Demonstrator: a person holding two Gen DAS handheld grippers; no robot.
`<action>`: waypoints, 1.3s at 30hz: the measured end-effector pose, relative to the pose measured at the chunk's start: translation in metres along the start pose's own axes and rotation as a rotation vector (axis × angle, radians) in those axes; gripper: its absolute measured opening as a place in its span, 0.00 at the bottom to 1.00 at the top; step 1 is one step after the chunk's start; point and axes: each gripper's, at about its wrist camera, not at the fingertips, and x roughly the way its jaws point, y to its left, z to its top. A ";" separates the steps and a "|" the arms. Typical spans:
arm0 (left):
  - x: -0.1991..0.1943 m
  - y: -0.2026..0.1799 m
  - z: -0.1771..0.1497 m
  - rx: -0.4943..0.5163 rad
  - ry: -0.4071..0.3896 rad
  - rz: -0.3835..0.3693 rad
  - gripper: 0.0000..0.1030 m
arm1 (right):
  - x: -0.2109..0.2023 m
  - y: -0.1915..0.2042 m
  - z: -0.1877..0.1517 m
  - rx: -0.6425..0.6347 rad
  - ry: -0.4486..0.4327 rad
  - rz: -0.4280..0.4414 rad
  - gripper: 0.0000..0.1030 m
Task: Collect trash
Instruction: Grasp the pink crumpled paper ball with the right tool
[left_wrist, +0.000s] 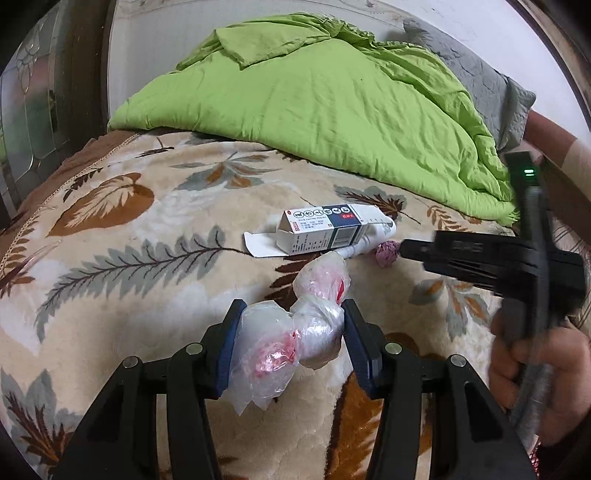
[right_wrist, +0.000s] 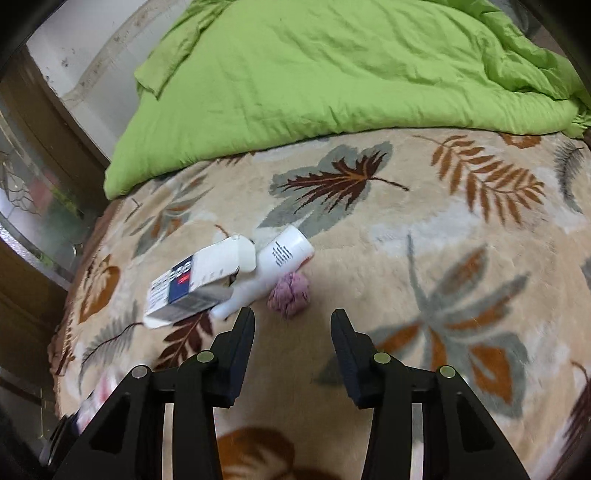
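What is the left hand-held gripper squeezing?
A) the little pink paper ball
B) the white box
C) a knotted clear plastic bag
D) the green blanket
C: the left hand-held gripper has its pads pressed on both sides of the knotted clear plastic bag, above the leaf-patterned blanket.

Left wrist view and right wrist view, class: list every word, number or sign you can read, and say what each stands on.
Carton: a row of round pictograms; red characters on the blue panel and the fine print are too small to read.
Bottle: a block of print, too blurred to read.
Right claw: raised letters on its body, blurred.
Nothing reads clearly enough to quote.
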 end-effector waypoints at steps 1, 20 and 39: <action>0.001 0.001 0.000 -0.003 0.002 -0.001 0.49 | 0.005 0.001 0.002 -0.005 0.004 -0.008 0.45; 0.000 -0.010 -0.006 0.042 0.010 -0.028 0.49 | -0.026 0.017 -0.031 -0.048 -0.090 0.009 0.28; -0.078 -0.048 -0.060 0.124 -0.102 -0.016 0.49 | -0.164 -0.011 -0.158 -0.008 -0.220 0.035 0.28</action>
